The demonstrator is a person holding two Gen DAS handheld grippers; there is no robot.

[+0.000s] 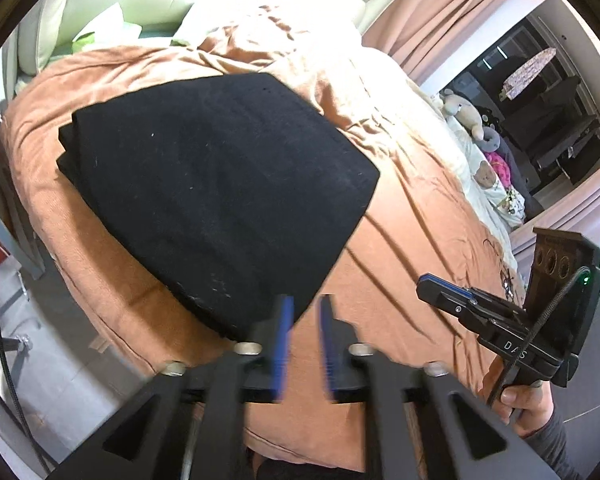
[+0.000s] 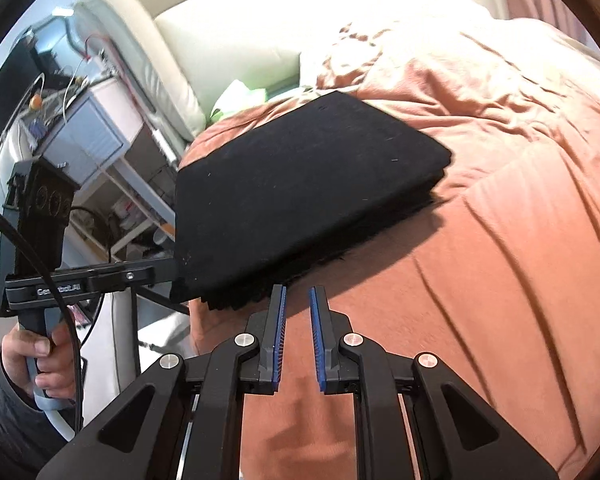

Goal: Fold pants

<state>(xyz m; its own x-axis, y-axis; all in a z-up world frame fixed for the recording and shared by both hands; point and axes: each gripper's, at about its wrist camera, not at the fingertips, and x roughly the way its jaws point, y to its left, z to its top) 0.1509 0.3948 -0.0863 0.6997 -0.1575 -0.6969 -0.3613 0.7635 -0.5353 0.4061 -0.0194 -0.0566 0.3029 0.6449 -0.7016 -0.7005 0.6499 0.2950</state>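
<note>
The black pants (image 1: 216, 184) lie folded into a flat, thick pile on the orange blanket (image 1: 412, 216) that covers the bed. The pile sits near the bed's edge, and its layers show along the near side (image 2: 300, 192). The left gripper (image 1: 305, 308) hangs just above the near corner of the pants, with its two blue pads (image 1: 283, 340) a little apart and nothing between them. The right gripper (image 2: 297, 300) is close to the near edge of the pile, and its blue pads (image 2: 280, 344) are also apart and hold nothing. In the right wrist view, the left gripper (image 2: 156, 276) is seen from the side, with its tip right at the left corner of the pants, and a hand (image 2: 36, 356) holds its handle. Cream pillows (image 2: 220, 40) lie at the far end of the bed. Stuffed toys (image 1: 476, 120) sit at the bed's far side.
</note>
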